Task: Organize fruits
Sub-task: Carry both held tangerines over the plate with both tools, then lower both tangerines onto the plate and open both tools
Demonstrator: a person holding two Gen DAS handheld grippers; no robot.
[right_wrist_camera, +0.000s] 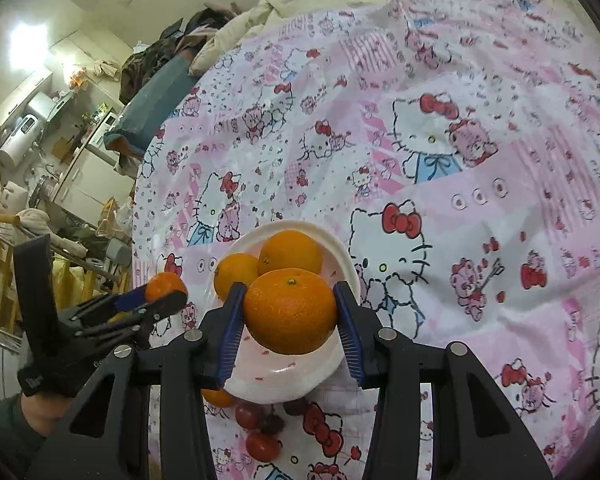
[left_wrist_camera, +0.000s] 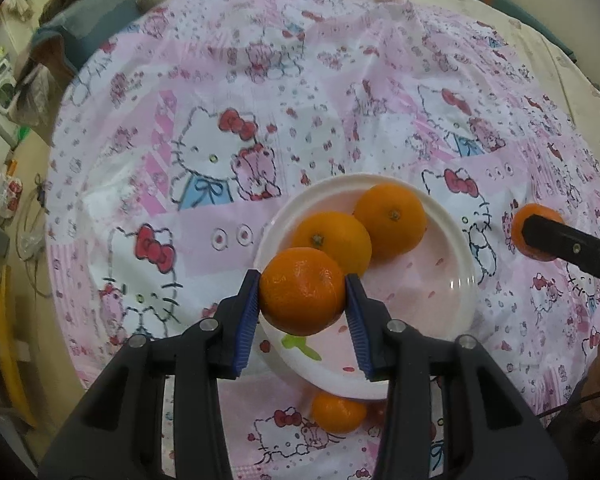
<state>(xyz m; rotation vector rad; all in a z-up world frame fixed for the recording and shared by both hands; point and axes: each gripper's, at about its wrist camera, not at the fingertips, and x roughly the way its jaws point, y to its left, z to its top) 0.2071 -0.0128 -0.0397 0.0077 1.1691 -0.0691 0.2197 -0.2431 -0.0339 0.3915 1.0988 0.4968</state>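
My left gripper point(left_wrist_camera: 302, 280) is shut on a mandarin point(left_wrist_camera: 300, 300), held just over the near rim of a white plate point(left_wrist_camera: 428, 280). Two mandarins point(left_wrist_camera: 332, 240) point(left_wrist_camera: 392, 220) lie in that plate. In the right wrist view my right gripper point(right_wrist_camera: 290, 288) is shut on a bigger mandarin point(right_wrist_camera: 290, 316) above the same plate point(right_wrist_camera: 284, 376), which holds two mandarins point(right_wrist_camera: 290, 250) point(right_wrist_camera: 234, 274). Each view shows the other gripper from the side with its fruit: a right gripper finger point(left_wrist_camera: 568, 246) with its mandarin point(left_wrist_camera: 534, 216), and the left gripper point(right_wrist_camera: 160, 294) with its mandarin point(right_wrist_camera: 166, 282).
The plate rests on a pink cartoon-cat cloth point(right_wrist_camera: 460, 160) spread over a bed. One loose mandarin point(left_wrist_camera: 338, 412) and a few small red fruits point(right_wrist_camera: 260, 444) lie on the cloth by the plate's near side. Bedding and clothes pile up at the far edge point(right_wrist_camera: 172, 68).
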